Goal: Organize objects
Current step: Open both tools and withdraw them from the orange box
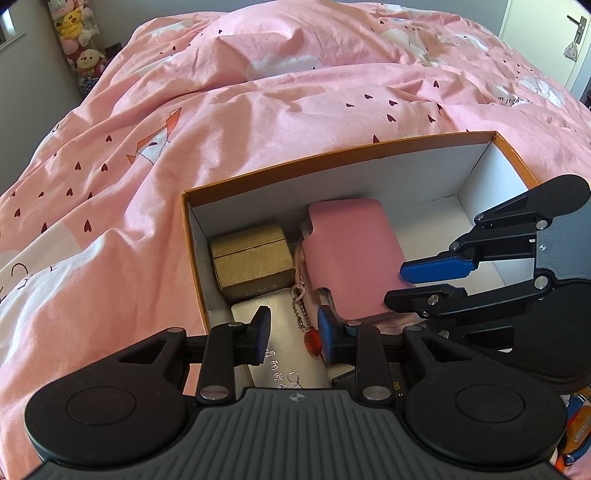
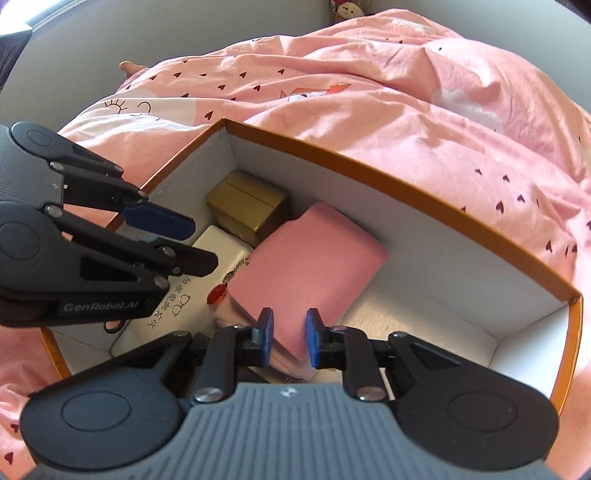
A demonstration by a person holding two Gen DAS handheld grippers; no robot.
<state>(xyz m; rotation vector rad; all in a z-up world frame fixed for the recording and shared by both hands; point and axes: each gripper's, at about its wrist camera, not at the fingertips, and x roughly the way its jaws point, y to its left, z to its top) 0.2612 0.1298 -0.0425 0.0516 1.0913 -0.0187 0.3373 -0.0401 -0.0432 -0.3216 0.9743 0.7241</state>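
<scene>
An open orange-rimmed cardboard box with white inside walls lies on the bed; it also shows in the right wrist view. Inside lie a gold box, a white glasses case, and a pink pouch with a red charm on a bead chain. My left gripper is open over the white case and charm. My right gripper is open over the pouch's near end, holding nothing.
A pink quilt with small hearts covers the bed around the box. Plush toys stand in the far left corner. A door with a handle is at the far right. The box's right half shows bare white floor.
</scene>
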